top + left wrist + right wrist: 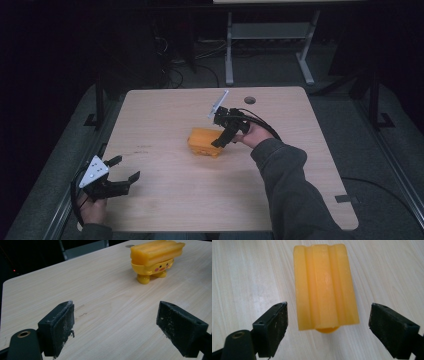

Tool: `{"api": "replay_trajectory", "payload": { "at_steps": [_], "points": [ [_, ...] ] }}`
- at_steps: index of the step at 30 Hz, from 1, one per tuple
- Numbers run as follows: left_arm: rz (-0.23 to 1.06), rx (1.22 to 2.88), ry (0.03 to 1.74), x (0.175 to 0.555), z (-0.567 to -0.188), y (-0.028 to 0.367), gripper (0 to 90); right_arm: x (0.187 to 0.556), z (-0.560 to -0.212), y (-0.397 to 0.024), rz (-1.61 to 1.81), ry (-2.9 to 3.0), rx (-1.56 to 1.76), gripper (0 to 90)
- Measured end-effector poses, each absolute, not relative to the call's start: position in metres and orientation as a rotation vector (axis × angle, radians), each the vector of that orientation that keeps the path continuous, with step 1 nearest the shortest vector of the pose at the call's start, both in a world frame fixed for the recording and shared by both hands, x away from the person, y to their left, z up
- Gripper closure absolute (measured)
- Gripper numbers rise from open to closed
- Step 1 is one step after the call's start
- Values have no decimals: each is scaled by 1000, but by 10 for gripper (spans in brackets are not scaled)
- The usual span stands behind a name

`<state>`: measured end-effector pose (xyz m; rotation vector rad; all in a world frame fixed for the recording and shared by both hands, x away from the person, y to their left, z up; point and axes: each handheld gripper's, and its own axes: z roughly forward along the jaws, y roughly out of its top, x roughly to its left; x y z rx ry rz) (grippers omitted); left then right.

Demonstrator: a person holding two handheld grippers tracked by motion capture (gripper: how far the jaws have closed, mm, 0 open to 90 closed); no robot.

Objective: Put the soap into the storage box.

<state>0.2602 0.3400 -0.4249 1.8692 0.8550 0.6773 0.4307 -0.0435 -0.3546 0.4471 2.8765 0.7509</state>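
Down at the near left corner of the light wooden counter [165, 200], the left gripper [124, 169] is sitting with its jaws spread wide, holding nothing. The yellow plastic toy with a ridged flat top and a little face [204, 141] is standing mid-counter, well apart from it. The right gripper [327, 322] is hovering right above it, jaws wide open either side, not touching.

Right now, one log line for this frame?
right gripper: open, jaws either side of yellow toy, no contact seen | left gripper: open, idle near table front-left corner | toy: standing on table, ungrasped
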Motion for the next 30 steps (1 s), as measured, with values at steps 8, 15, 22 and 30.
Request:
{"api": "replay_trajectory", "payload": {
  "at_steps": [8, 15, 22, 30],
  "points": [
    [674, 1866, 858, 261, -426, 339, 139, 423, -354, -61, 771, 2854, 480, 153],
    [675, 1874, 856, 260, -426, 338, 139, 416, -355, -76, 775, 2837, 502, 153],
    [674, 1883, 854, 261, -426, 337, 139, 407, -357, -93, 800, 2818, 555, 153],
    [677, 1887, 862, 261, -427, 336, 139, 400, -363, -111, 804, 2819, 595, 155]
  ]
}}
